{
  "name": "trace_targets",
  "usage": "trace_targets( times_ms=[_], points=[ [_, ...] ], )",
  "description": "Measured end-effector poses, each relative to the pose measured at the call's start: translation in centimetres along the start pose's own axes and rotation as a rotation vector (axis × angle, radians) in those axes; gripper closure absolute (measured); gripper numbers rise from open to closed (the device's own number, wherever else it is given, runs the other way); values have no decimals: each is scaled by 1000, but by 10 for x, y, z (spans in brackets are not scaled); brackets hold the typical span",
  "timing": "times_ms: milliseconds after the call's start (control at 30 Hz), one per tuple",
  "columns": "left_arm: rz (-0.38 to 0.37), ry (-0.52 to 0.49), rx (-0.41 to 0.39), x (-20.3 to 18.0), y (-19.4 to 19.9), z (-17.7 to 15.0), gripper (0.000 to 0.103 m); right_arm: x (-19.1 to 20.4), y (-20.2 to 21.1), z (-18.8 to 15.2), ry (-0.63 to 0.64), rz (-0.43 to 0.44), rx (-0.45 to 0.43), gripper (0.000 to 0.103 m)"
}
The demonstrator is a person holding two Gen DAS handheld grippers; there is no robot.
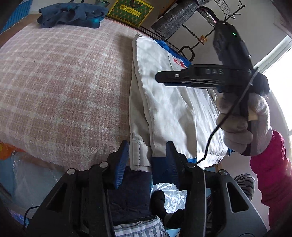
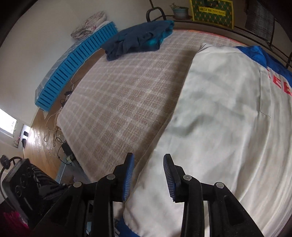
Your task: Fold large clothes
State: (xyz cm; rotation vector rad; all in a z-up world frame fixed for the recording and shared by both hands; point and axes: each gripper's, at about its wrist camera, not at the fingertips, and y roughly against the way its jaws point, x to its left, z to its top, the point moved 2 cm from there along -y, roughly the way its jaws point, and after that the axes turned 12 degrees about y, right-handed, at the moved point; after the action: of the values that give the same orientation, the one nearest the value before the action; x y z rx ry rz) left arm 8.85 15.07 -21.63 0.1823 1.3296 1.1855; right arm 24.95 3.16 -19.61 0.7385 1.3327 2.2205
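Blue-padded left tool point(image 1: 147, 160) hangs with jaws apart astride the cuff point(image 1: 139, 154) of the white jacket point(image 1: 164, 102), pads not pressing it. Right tool point(image 2: 148, 175) likewise stands parted above the jacket's near edge, nothing clamped. Jacket lies flat on the right part of the plaid-covered bed point(image 1: 60, 82). Dark blue garment point(image 2: 138, 40) lies bunched at the bed's far edge, well apart.

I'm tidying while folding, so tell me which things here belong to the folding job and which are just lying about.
Belongs to the job:
white jacket
plaid blanket it lies on
left claw, right claw, both open

Just lying about:
dark blue clothes
yellow-green box
blue slatted crate
potted plant
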Motion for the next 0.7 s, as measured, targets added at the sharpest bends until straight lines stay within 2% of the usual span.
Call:
trace_targets(
  times_ms=[133,200,267,367,533,600,700],
  points=[
    [9,32,-21,11,7,5,67,5,-38,10,50,-134,127,68],
    [7,48,-26,16,10,7,67,5,-51,12,60,-176,177,75],
    [4,54,-23,20,12,7,67,1,-58,10,59,-201,206,89],
    [0,55,-14,22,11,7,67,-3,-55,9,42,-197,197,98],
    [-35,113,7,30,11,8,67,-12,-35,21,-86,-93,91,100],
    [-52,142,23,34,9,8,67,-10,-42,25,-94,-74,91,100],
    [-85,163,49,33,5,5,58,-3,-58,18,-46,-121,142,98]
  ],
)
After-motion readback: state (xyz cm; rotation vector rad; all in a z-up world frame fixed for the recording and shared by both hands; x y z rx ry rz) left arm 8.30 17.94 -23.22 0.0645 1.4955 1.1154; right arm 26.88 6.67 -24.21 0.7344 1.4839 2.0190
